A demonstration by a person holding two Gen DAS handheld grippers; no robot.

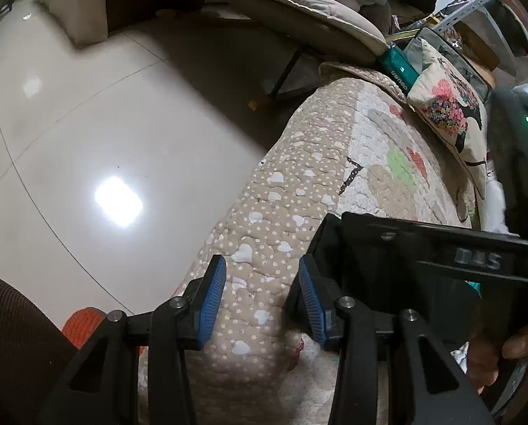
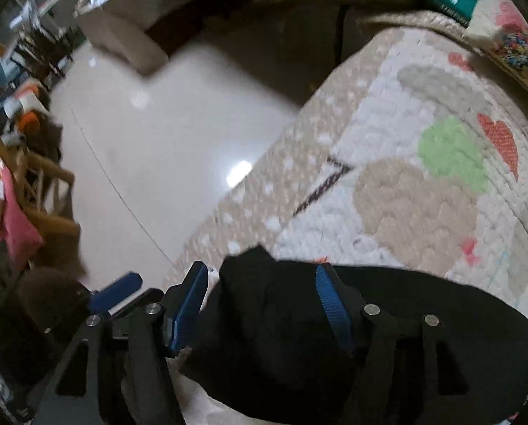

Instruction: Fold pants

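Now the left gripper (image 1: 262, 292) hangs above the edge of a quilt (image 1: 334, 163) that covers a bed or sofa, which one I cannot tell. Its blue pads (image 1: 212, 297) stand apart and nothing is between them; only the beige border of the quilt with white hearts shows in the gap. To the right of this gripper a black device (image 1: 441, 248) with raised letters fills the corner, and a hand (image 1: 504, 354) holds it from below.

The right gripper (image 2: 264, 304) is over the pants (image 2: 423, 318), a black bundle that lies on the near part of the quilt (image 2: 423, 141). Its pads (image 2: 331, 304) are also apart, with a raised fold of the pants between them. I cannot tell if the pads touch the cloth.

Beyond the quilt is a pale tiled floor (image 1: 104, 124). A pillow (image 1: 444, 106) with flower print rests at the far end of the quilt, with a teal pack (image 1: 402, 67) just beside it. In the right wrist view, a pile of mixed things (image 2: 19, 194) lies on the floor at the left.
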